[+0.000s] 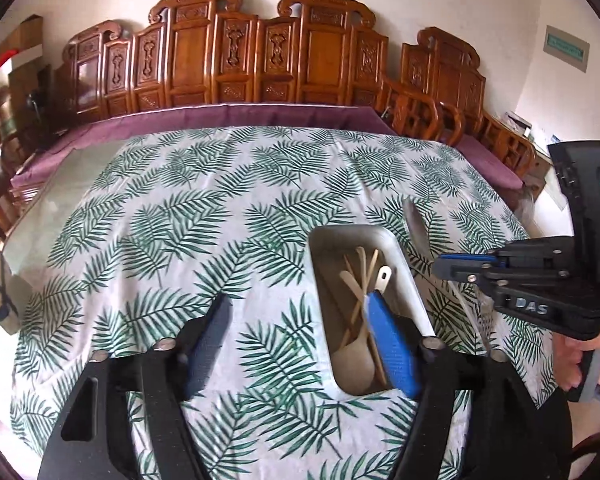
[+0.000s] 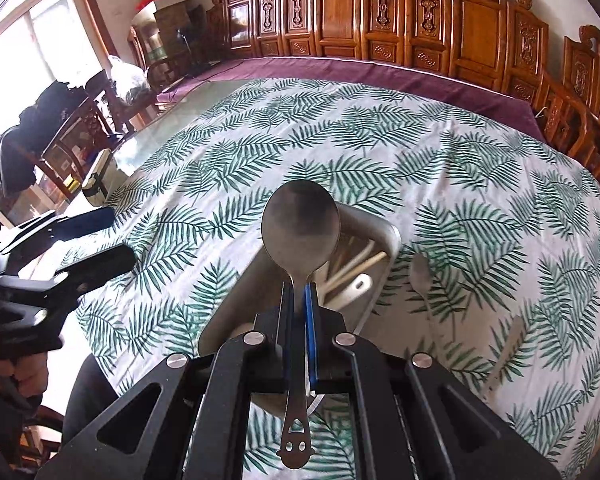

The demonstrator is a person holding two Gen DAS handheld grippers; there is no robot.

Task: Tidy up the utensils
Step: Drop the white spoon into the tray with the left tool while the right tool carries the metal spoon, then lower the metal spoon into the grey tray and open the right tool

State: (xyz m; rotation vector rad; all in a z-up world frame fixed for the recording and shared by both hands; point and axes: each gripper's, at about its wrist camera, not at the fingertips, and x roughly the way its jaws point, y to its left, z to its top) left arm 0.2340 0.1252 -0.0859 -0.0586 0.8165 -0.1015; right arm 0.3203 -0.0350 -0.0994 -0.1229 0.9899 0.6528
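Leafy cloth [image 2: 228,152] covers the table; the right gripper [image 2: 299,304] pinches the hard, smooth, light metal spoon [image 2: 300,224] at its thin neck over the tray [image 2: 228,304]; the left gripper [image 1: 300,344] is wide apart.

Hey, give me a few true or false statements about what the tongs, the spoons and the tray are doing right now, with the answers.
1. The right tongs are shut on a metal spoon. True.
2. The left tongs hold a wooden spoon. False: they are open and hold nothing.
3. The white tray already holds wooden utensils. True.
4. The tablecloth is plain red. False: it is white with green fern leaves.
5. The held spoon's bowl points back toward the camera. False: the bowl points forward, with the handle end nearest the camera.
6. Another spoon lies on the cloth to the right of the tray. True.
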